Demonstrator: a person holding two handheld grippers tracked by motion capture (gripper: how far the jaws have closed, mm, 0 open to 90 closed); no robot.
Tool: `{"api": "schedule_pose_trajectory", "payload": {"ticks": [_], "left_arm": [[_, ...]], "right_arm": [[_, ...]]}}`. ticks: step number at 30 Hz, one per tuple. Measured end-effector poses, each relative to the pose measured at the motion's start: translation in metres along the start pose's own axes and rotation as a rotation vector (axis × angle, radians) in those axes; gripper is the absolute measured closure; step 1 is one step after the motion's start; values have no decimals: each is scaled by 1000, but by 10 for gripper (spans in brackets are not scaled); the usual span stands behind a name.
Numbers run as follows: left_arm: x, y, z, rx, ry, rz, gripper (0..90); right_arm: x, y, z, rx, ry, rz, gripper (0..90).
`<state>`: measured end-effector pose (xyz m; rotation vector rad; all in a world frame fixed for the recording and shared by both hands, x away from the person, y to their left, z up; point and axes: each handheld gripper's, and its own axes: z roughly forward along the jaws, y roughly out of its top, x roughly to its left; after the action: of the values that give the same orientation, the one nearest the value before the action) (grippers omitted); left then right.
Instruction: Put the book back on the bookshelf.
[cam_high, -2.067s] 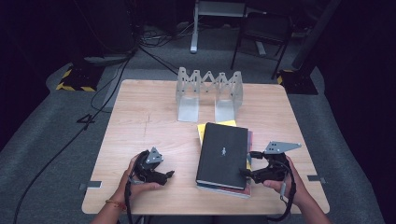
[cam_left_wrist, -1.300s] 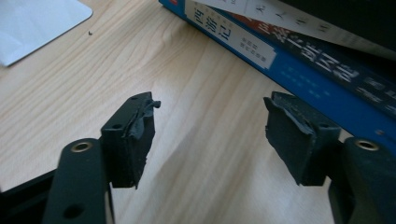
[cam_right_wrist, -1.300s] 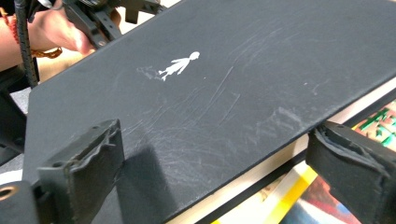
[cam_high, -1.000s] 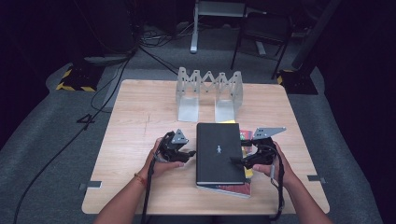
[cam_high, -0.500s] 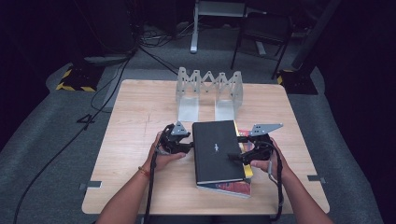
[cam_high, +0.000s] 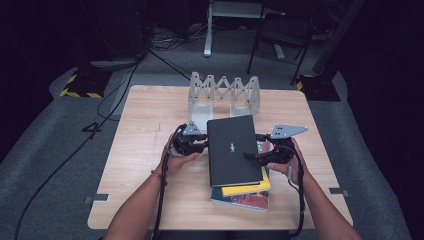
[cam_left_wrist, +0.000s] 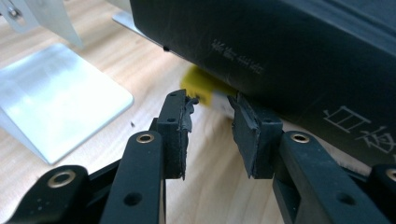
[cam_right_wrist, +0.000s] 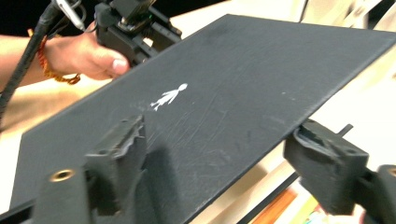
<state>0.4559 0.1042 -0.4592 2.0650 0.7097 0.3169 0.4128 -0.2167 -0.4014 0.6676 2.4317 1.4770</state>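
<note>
On the tabletop (cam_high: 140, 150), a black book (cam_high: 232, 150) is lying atop a stack, with a yellow book (cam_high: 247, 189) and a colourful book (cam_high: 240, 201) beneath it. Behind the black book, touching or just beside its far edge, a metal zigzag rack (cam_high: 223, 92) is standing. At the black book's left edge, the left gripper (cam_high: 192, 143) is being held in a hand (cam_high: 175, 159); in the left gripper view its fingers (cam_left_wrist: 173, 126) are being kept apart, close to the book's spine, with nothing clamped between them and a corner of the yellow book (cam_left_wrist: 203, 86) showing past them. At the black book's right edge, the right gripper (cam_high: 260, 156) is being held in the other hand (cam_high: 287, 162); in the right gripper view its fingers (cam_right_wrist: 119, 149) are spread wide, one over the cover and one below the edge, not closed on it. The black book (cam_right_wrist: 210, 107) is tilted there, its right edge raised off the stack, and a small white figure (cam_right_wrist: 168, 95) is printed on its cover.
</note>
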Motion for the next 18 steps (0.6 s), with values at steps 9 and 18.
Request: {"api": "schedule_pose_trajectory", "payload": {"ticks": [9, 18], "left_arm": [[2, 23, -6, -35, 25, 6, 652], [1, 45, -15, -116, -10, -58, 753]], "right_arm": [[-3, 20, -17, -71, 12, -91, 445], [6, 36, -34, -122, 3, -187, 581]]}}
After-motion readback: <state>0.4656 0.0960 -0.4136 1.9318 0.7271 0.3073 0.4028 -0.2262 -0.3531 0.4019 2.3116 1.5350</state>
